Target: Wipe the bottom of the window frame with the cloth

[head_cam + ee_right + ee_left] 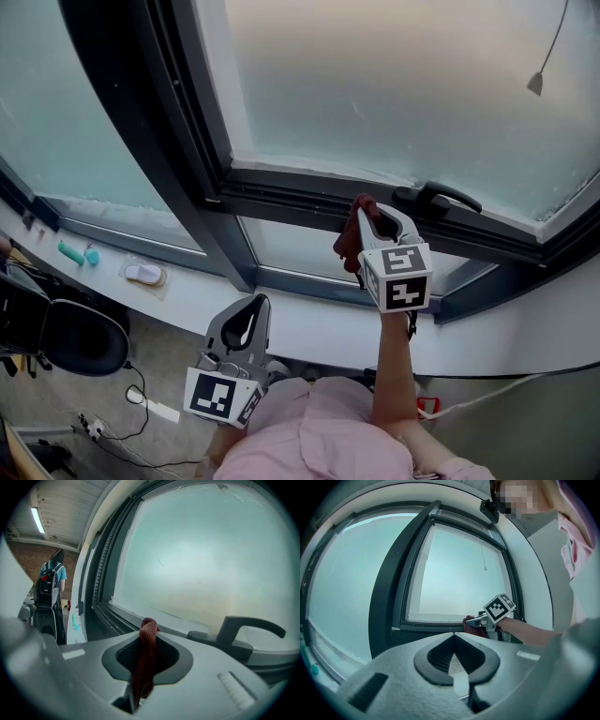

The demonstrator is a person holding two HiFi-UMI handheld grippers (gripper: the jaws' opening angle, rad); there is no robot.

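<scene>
A dark red cloth (352, 234) is pinched in my right gripper (371, 217), which is shut on it. The cloth's end rests against the dark bottom rail of the window frame (300, 192), just left of the black window handle (437, 197). In the right gripper view the cloth (147, 654) hangs down between the shut jaws, with the rail (123, 617) just beyond and the handle (244, 631) to the right. My left gripper (249, 317) is held low in front of the white sill, shut and holding nothing. In the left gripper view its tip (453, 635) points toward the right gripper (480, 619) and the cloth (469, 623).
A white sill (309, 328) runs below the window, with two teal items (73, 252) and a small white-and-pink object (143, 273) at its left. A black chair (67, 336) and cables (131, 412) are on the floor at the left. A pull cord (535, 82) hangs at the upper right.
</scene>
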